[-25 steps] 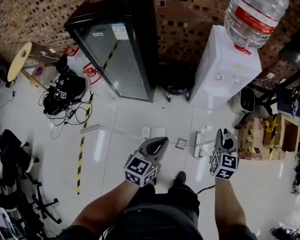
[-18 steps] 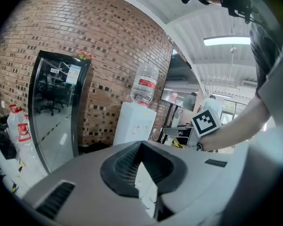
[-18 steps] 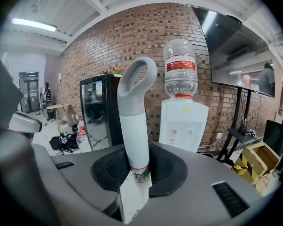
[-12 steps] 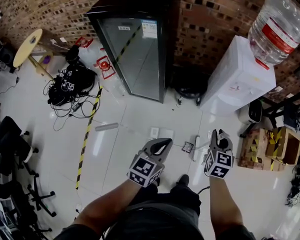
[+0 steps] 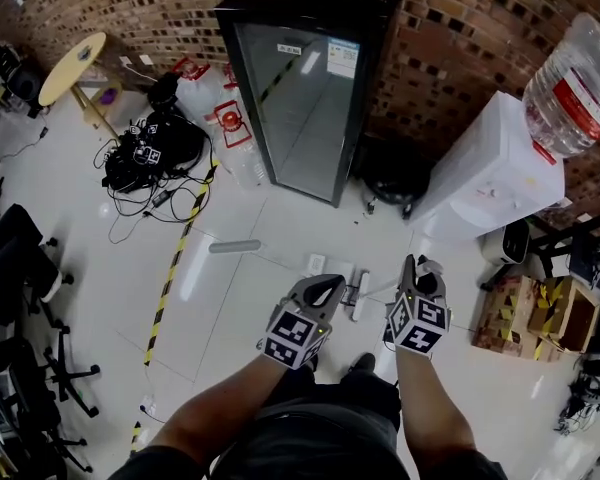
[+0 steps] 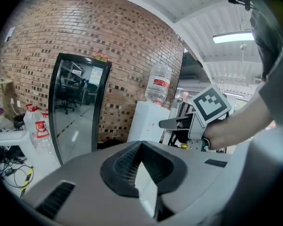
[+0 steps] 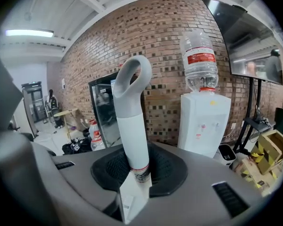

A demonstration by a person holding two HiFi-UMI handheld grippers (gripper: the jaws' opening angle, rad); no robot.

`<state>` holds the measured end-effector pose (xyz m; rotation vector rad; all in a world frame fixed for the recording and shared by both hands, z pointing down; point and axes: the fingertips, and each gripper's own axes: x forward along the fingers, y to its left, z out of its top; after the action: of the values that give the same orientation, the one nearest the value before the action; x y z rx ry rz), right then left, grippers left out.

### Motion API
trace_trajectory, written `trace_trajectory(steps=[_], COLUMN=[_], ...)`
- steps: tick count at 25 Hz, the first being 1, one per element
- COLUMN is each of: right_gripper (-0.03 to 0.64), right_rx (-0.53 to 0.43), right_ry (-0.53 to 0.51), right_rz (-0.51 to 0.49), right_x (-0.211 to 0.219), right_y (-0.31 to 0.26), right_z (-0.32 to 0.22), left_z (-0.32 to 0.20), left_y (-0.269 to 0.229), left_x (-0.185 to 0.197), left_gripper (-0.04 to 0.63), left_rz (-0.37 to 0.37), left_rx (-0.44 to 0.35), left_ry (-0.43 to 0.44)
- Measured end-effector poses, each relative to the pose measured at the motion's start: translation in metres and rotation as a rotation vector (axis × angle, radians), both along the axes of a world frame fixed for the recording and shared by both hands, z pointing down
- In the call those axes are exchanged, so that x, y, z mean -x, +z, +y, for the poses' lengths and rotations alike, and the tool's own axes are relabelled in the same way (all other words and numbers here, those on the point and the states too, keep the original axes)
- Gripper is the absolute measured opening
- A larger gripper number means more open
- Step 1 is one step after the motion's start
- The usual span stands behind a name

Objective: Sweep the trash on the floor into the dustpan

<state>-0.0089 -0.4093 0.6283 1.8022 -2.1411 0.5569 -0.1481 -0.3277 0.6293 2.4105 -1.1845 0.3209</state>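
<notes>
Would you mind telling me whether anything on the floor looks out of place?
Yes: a grey tube lies on its side on open tiles, and a tangle of black cables sprawls loose beside the striped tape.

The cabinet (image 5: pixel 305 88) stands at the far centre. The water dispenser (image 5: pixel 485 183) stands to its right, with the bottle (image 5: pixel 580 68) on top. Left of the cabinet, the round table (image 5: pixel 72 56) stands behind a cable tangle (image 5: pixel 145 153). A tape strip (image 5: pixel 175 268) runs from the tangle across the floor (image 5: pixel 100 248) toward the near side. Cardboard boxes (image 5: pixel 530 313) lie in front of the dispenser, at the right. The left gripper (image 5: pixel 330 281) and the right gripper (image 5: pixel 418 265) hang side by side, with a handle (image 7: pixel 132 121) between the right gripper's jaws.
</notes>
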Motion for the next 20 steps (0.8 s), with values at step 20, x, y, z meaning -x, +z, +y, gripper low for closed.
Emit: trace_trajectory(steps=[20], right_gripper=[0.086], right_rx=[-0.2], right_ry=[-0.005], right_rz=[-0.068], right_x=[-0.067], right_y=[-0.135], right_z=[0.057], left_z=[-0.013], left_y=[-0.121], left_x=[-0.057], left_gripper=[0.023], left_rz=[0.092], left_rx=[-0.136], left_ry=[0.055])
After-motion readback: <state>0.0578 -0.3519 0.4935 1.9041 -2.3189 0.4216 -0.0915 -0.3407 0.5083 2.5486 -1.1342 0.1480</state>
